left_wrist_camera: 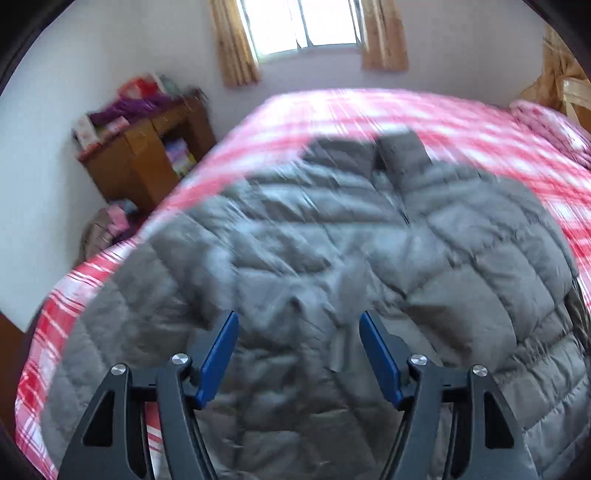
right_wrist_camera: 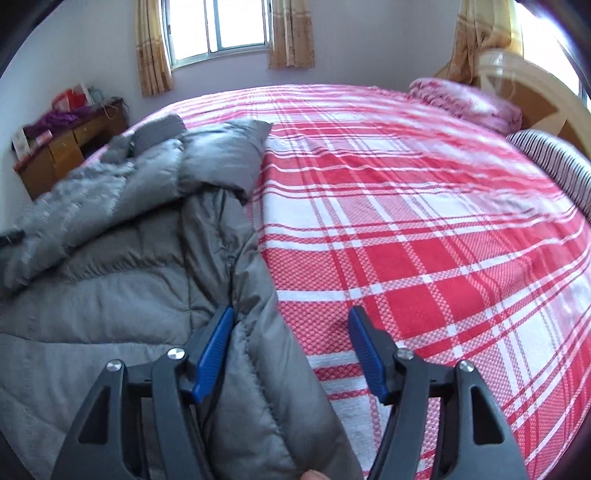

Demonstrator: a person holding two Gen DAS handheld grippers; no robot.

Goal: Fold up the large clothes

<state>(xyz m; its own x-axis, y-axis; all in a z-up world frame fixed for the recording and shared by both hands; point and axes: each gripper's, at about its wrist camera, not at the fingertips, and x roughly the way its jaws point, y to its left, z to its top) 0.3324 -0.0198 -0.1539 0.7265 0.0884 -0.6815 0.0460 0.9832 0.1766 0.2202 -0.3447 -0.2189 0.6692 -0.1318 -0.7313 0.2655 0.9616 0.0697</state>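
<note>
A large grey quilted puffer jacket [left_wrist_camera: 332, 236] lies spread on a bed with a red-and-white plaid cover [left_wrist_camera: 461, 122]. The left wrist view is motion-blurred. My left gripper [left_wrist_camera: 297, 321] is open above the jacket's lower middle, with nothing between its blue pads. In the right wrist view the jacket [right_wrist_camera: 122, 258] lies at the left on the plaid cover [right_wrist_camera: 424, 240], its collar end far from me. My right gripper [right_wrist_camera: 291, 315] is open over the jacket's right edge, the left pad [right_wrist_camera: 216, 347] against the fabric, the right pad over the cover.
A wooden cabinet [left_wrist_camera: 144, 158] with clutter on top stands at the left wall. A curtained window [right_wrist_camera: 218, 26] is behind the bed. A folded pink blanket [right_wrist_camera: 465, 98] and a striped pillow [right_wrist_camera: 554, 170] lie at the bed's far right by the headboard.
</note>
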